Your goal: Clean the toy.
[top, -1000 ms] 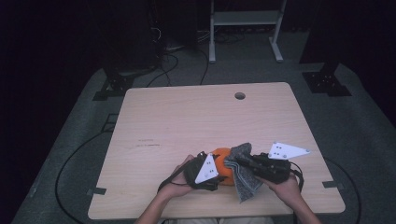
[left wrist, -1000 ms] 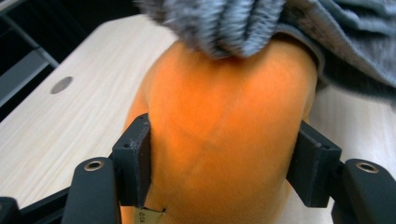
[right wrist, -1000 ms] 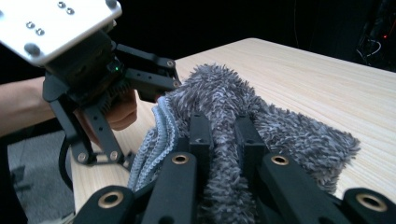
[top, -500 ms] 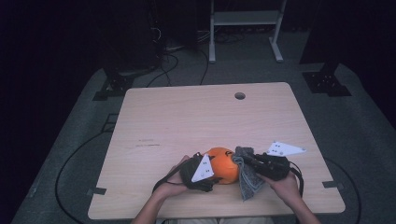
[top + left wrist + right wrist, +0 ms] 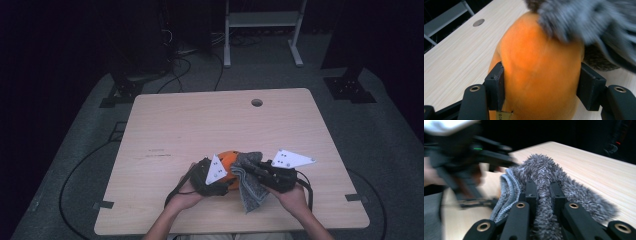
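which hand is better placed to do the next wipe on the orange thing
Right: the right gripper is shut on the grey cloth, which lies against the orange ball. The left gripper is clamped on that ball.

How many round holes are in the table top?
1. The round hole sits near the far edge of the table, right of its middle; it also shows at upper left in the left gripper view. The hands, ball and cloth could hide others.

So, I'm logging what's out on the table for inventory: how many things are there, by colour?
Orange: 1, the ball, held in the left gripper
Grey: 1, the cloth, pinched in the right gripper
Total: 2
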Demonstrator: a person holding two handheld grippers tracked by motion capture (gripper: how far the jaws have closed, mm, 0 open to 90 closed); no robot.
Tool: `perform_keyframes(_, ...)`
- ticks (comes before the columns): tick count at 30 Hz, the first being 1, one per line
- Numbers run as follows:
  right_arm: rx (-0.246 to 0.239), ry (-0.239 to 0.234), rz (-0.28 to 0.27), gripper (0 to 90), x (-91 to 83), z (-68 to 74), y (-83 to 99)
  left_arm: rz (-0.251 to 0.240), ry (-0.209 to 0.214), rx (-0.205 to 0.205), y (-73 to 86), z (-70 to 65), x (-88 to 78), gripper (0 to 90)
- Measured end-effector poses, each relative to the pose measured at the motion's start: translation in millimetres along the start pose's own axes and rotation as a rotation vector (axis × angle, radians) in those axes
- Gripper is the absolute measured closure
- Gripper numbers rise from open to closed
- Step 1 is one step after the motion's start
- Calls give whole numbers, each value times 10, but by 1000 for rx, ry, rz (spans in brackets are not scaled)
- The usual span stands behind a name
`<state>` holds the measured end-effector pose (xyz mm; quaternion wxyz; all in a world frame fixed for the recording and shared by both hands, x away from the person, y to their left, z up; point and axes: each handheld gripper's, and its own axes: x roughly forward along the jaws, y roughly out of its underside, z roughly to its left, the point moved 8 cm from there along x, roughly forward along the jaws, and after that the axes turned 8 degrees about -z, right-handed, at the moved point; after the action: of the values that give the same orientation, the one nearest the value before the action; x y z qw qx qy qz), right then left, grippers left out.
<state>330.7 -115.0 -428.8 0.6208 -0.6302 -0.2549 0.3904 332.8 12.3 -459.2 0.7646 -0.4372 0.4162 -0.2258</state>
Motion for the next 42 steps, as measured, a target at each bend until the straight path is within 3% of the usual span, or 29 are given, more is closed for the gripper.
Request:
perform_keyframes(1,7,32,8,802,3,-70,30,3,16,-3,18,-41,16,343)
perform_keyframes(3,60,39,32,800,6,-169,112,24,37,10,36,-104,39,333)
perform_keyframes(6,50,75,55,800,-9,-227,182,39,79,29,23,-150,39,274)
perform_keyframes(7,48,79,57,800,-17,-231,185,38,109,21,28,-144,26,256)
perform_keyframes(9,29,83,75,800,-27,-238,215,-3,199,-37,6,-121,-51,231)
perform_keyframes(10,29,83,75,800,-27,-238,215,-3,199,-37,6,-121,-51,218)
perform_keyframes(11,36,78,88,799,-47,-250,266,-32,226,-79,-5,-54,-111,208)
perform_keyframes(13,43,75,89,799,-68,-266,285,-29,174,-86,12,31,-102,181)
perform_keyframes(16,42,76,94,799,-78,-281,294,-8,178,-106,51,34,-61,200)
perform_keyframes(20,45,86,98,798,-78,-323,315,21,215,-79,79,-71,-42,239)
perform_keyframes(22,47,110,105,796,-86,-362,338,46,265,-86,60,-138,-75,257)
perform_keyframes(24,53,110,108,795,-87,-373,350,51,280,-88,57,-157,-85,268)
perform_keyframes(27,55,106,119,796,-102,-386,378,65,360,-83,52,-250,-128,268)
perform_keyframes(28,55,106,119,796,-102,-386,378,65,360,-83,52,-250,-128,268)
perform_keyframes(29,51,95,121,797,-118,-373,389,57,386,-79,34,-249,-156,268)
perform_keyframes(32,44,67,123,797,-159,-351,411,36,394,-52,6,-220,-180,259)
perform_keyframes(33,45,60,123,797,-173,-348,423,-5,373,-44,-59,-167,-176,227)
perform_keyframes(34,45,60,123,797,-173,-348,423,-5,373,-44,-59,-167,-176,174)
perform_keyframes(37,32,7,109,796,-195,-300,434,-60,337,-89,-155,-61,-98,140)
perform_keyframes(40,19,-19,100,796,-203,-263,427,-34,340,-105,-178,11,15,120)
perform_keyframes(42,19,-41,100,795,-225,-248,435,43,345,-135,-125,81,160,106)
